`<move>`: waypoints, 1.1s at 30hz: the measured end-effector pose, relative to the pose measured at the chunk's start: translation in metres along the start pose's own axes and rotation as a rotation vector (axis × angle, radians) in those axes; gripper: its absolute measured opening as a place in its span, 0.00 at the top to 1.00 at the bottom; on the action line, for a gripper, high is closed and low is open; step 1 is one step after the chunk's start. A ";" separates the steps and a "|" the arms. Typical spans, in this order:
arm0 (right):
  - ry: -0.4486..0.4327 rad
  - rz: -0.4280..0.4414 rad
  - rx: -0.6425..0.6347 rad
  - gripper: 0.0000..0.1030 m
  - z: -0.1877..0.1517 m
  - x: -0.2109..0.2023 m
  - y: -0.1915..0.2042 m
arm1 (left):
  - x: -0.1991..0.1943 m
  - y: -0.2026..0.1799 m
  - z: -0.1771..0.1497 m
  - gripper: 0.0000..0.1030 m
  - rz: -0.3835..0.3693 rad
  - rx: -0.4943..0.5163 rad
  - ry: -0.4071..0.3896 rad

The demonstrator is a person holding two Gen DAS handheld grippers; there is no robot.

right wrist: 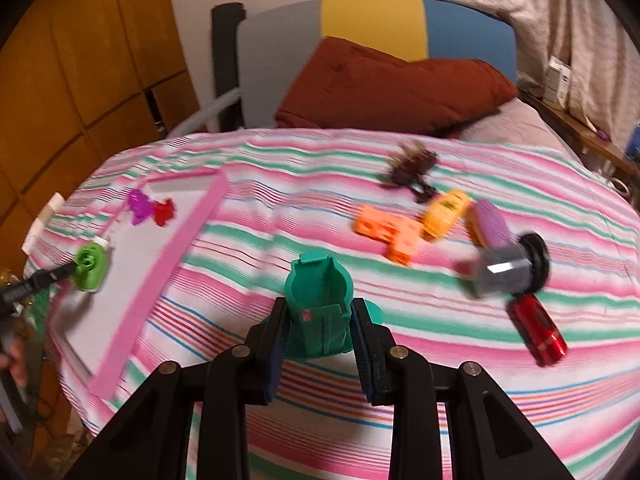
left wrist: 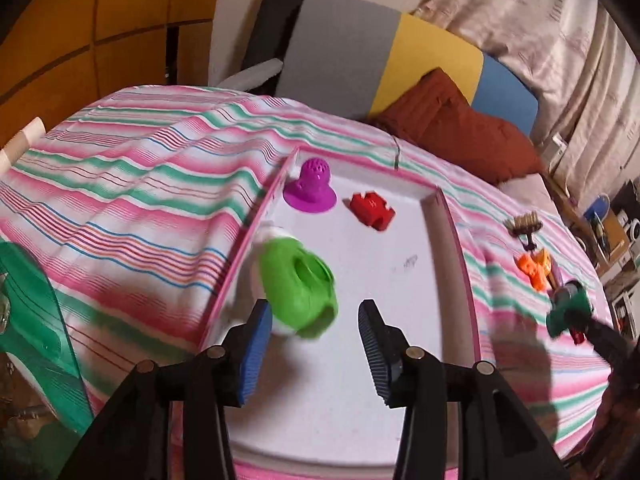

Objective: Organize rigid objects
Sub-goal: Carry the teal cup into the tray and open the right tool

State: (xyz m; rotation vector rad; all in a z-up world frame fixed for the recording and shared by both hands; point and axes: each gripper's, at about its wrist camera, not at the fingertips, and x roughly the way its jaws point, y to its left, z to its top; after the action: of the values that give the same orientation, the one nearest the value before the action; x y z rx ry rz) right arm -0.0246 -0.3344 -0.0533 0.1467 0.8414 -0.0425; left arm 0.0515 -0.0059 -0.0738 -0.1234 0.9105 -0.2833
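Right wrist view: clamping the teal toy piece [right wrist: 320, 304] between the jaws of the right gripper [right wrist: 320, 344], upright and lifted clear of the striped bed cover [right wrist: 280, 392], probably for carrying toward the tray [right wrist: 160, 272] off to the left of the jaws. Lying ahead and to the right of the jaws, still loose on the cover: red car [right wrist: 538, 330], grey wheeled piece [right wrist: 508, 268], orange block [right wrist: 388, 236], yellow and purple pieces too blurred to name, dark brush [right wrist: 412, 168] farthest.

Left wrist view: standing wide open with the left gripper [left wrist: 316, 344] over the tray's white floor, the green piece [left wrist: 298, 292] sitting just ahead of the left jaw, apparently freshly set down rather than held. Farther ahead, resting together near the tray's far wall for the sorting: red block [left wrist: 372, 210], magenta piece [left wrist: 310, 190].
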 end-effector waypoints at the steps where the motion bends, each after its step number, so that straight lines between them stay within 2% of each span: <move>1: -0.006 0.014 -0.003 0.70 0.004 0.000 0.007 | 0.000 0.000 -0.001 0.60 -0.005 0.006 0.000; 6: -0.022 0.082 -0.022 0.70 0.023 0.003 0.040 | 0.009 -0.002 0.000 0.70 -0.005 0.027 0.022; 12: -0.033 0.126 -0.076 0.70 0.039 0.011 0.078 | 0.022 -0.006 0.012 0.74 -0.024 0.058 0.024; 16: -0.034 0.147 -0.093 0.70 0.045 0.016 0.092 | 0.032 -0.009 0.021 0.74 -0.010 0.066 0.023; 19: -0.024 0.160 -0.093 0.70 0.050 0.024 0.100 | 0.039 -0.009 0.029 0.74 -0.003 0.070 0.008; 22: -0.003 0.184 -0.080 0.70 0.057 0.035 0.106 | 0.039 -0.003 0.034 0.73 -0.010 0.018 0.017; 24: 0.004 0.189 -0.082 0.70 0.062 0.042 0.111 | 0.028 0.003 0.029 0.60 -0.073 -0.029 0.000; 25: 0.008 0.190 -0.089 0.70 0.065 0.047 0.115 | 0.024 0.004 0.026 0.59 -0.082 -0.040 -0.007; 33: 0.037 0.166 -0.169 0.70 0.080 0.082 0.146 | 0.003 0.003 -0.006 0.59 -0.111 -0.053 0.003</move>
State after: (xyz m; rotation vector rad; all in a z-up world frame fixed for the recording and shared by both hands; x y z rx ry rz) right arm 0.1034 -0.2002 -0.0455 0.0582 0.8634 0.1870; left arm 0.0493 -0.0040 -0.0805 -0.2228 0.9163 -0.3624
